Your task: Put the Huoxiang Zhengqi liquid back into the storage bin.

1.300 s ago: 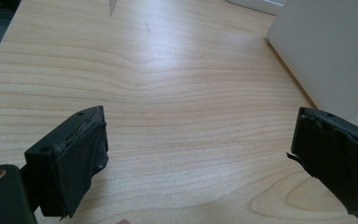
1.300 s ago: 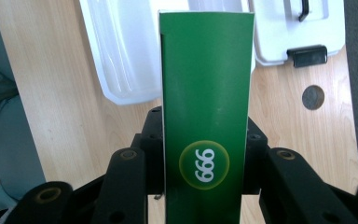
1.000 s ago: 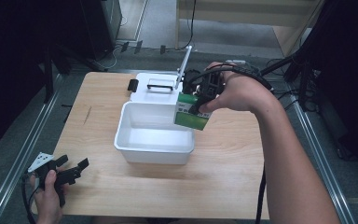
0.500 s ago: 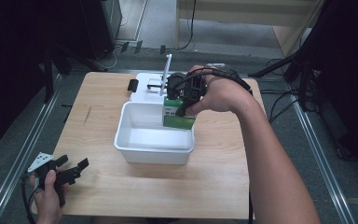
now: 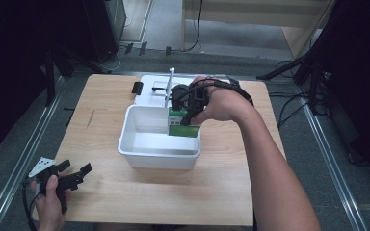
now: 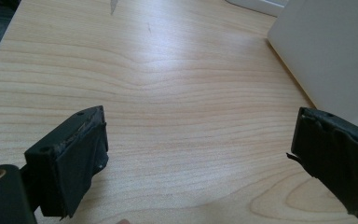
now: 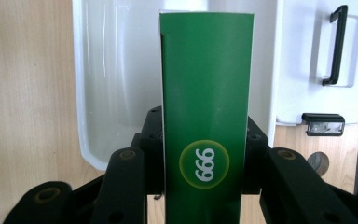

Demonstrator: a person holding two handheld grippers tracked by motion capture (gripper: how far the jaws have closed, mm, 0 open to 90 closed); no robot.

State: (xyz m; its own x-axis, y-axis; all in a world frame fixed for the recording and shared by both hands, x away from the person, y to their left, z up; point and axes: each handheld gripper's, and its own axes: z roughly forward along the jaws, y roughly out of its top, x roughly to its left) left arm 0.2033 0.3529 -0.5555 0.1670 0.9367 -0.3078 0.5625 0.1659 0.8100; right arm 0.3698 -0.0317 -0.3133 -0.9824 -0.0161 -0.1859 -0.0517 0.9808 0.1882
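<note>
A green carton (image 5: 182, 124) (image 7: 207, 112) with a white "666" badge is held over the right part of the white plastic bin (image 5: 139, 147) (image 7: 107, 84). My right gripper (image 5: 185, 110) (image 7: 205, 161) is shut on it, one jaw on each side of the carton. The carton's lower end sits inside the bin's rim in the high view. My left gripper (image 5: 74, 174) (image 6: 200, 154) rests low at the table's front left corner, open, with bare wood between its jaws. The bin's side wall (image 6: 331, 51) stands off to its right.
The bin's white lid (image 5: 156, 89) (image 7: 317, 60) with a black handle (image 7: 334, 44) lies behind the bin, and a black latch (image 5: 137, 87) sits at its left. A thin white upright piece (image 5: 169, 86) rises by the lid. The wooden table (image 5: 101, 125) has metal rails along both sides.
My right gripper has carried the green carton leftward and down, from the bin's right rim to inside its right part. The left gripper has stayed still.
</note>
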